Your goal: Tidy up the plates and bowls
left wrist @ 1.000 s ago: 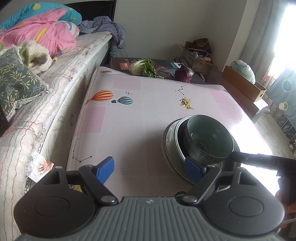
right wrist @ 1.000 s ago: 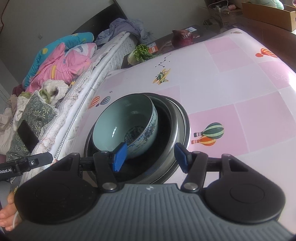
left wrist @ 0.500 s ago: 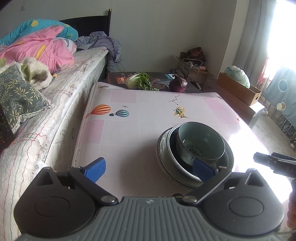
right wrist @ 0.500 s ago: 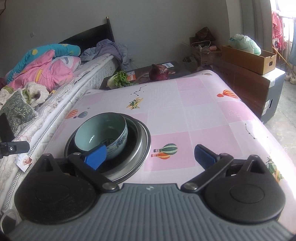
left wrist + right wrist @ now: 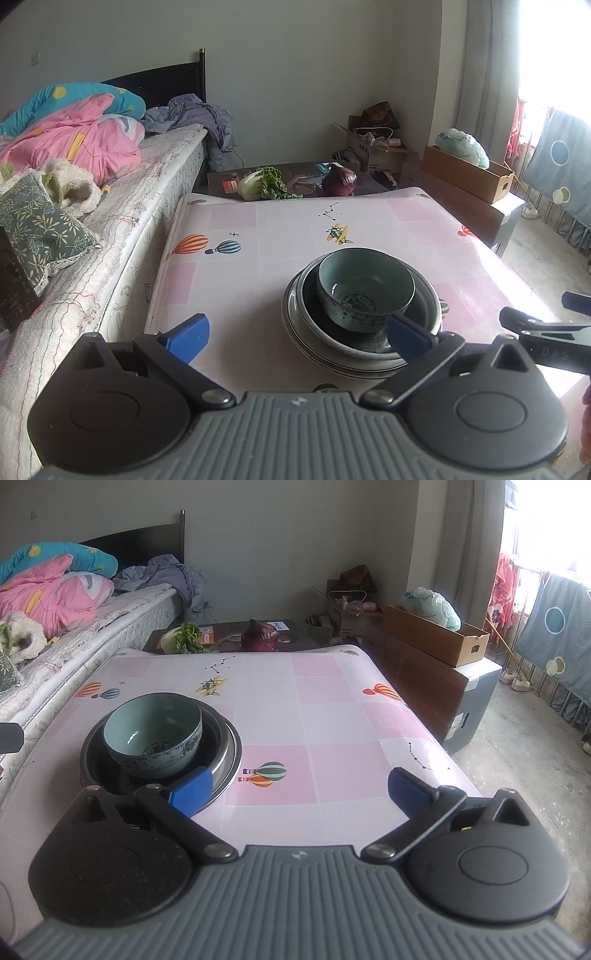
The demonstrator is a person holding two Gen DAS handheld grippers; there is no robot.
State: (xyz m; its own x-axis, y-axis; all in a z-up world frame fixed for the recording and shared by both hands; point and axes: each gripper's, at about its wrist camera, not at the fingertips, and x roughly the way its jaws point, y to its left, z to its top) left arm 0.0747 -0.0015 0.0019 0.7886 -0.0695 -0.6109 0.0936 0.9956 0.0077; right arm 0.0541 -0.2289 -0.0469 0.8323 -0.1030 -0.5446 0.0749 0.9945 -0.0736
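Observation:
A teal bowl with a blue pattern (image 5: 364,286) sits tilted inside a grey bowl (image 5: 321,325), which rests on a striped plate (image 5: 295,332), all on the pink table (image 5: 280,229). The same stack shows in the right wrist view: the teal bowl (image 5: 153,734) in a metal-rimmed dish (image 5: 229,753). My left gripper (image 5: 295,334) is open and empty, just short of the stack. My right gripper (image 5: 299,788) is open and empty, to the right of the stack. Part of the right gripper (image 5: 546,332) shows in the left wrist view.
A bed (image 5: 92,206) with pillows and quilts runs along the table's left side. A cabbage (image 5: 262,182) and a purple cabbage (image 5: 340,181) lie on a low stand behind the table. A cardboard box (image 5: 432,638) on a cabinet stands to the right.
Both grippers have pulled back and up from the stack. The right gripper has opened wide and shifted right, away from the bowl. The stack has stayed in place.

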